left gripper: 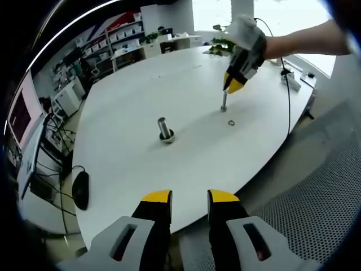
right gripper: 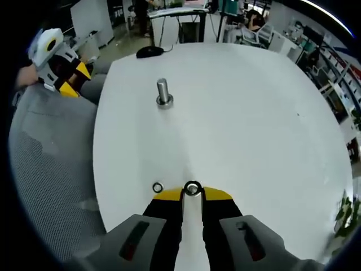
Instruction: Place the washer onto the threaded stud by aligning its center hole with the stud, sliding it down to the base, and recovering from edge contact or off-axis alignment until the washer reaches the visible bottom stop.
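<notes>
On the white desk point(left gripper: 135, 169) stand 2 threaded studs: 1 thick stud point(left gripper: 165, 130) mid-desk, 1 slim stud point(right gripper: 193, 188) clenched by the right hand-held gripper point(right gripper: 192, 195). 1 washer point(right gripper: 157, 187) lies flat just beside it. Left hand-held gripper point(left gripper: 189, 199) hovers released, off the desk edge.

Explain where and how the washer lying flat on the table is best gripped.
Probably by its outer rim, with the jaws straddling the washer from straight above. It lies flat and thin on the table, so only opposite edges offer purchase, and a rim grip leaves the centre hole free.
</notes>
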`<move>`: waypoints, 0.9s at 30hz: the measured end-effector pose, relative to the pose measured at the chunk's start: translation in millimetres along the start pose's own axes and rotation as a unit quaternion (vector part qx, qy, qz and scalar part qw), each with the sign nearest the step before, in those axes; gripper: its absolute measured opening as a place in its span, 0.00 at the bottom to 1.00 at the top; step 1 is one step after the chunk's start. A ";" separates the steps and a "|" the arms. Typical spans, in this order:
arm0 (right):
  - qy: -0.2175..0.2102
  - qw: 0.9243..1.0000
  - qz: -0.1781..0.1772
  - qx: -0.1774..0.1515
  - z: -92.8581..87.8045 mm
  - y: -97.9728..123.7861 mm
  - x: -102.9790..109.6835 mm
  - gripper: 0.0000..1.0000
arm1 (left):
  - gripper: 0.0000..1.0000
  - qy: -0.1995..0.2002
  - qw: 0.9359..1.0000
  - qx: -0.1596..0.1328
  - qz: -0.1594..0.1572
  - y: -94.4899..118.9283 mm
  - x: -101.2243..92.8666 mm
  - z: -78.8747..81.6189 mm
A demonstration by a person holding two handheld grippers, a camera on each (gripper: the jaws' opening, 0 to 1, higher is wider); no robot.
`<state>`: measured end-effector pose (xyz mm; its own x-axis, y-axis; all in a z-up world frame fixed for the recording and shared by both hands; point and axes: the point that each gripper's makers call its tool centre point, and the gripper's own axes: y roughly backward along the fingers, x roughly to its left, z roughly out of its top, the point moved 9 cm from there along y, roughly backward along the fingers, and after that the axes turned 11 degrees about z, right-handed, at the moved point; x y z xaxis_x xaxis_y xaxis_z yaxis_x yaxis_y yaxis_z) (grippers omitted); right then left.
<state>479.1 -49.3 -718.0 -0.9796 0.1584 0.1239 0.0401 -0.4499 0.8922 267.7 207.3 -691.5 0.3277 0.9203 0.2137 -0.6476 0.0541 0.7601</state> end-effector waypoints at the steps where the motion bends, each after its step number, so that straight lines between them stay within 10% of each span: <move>1: 0.002 1.000 0.000 0.004 -0.1 -0.5 -0.7 0.13 | 0.23 0.000 1.000 0.000 0.000 0.2 0.0 0.1; 27: 0.000 1.000 0.002 0.025 0.5 -6.1 -4.7 0.13 | 0.23 -0.002 1.000 0.000 -0.003 -0.4 -0.5 0.2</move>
<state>483.5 -46.9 -723.8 -0.9795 0.1560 0.1271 0.0537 -0.4060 0.9123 267.9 206.7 -691.8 0.3334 0.9187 0.2118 -0.6453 0.0586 0.7617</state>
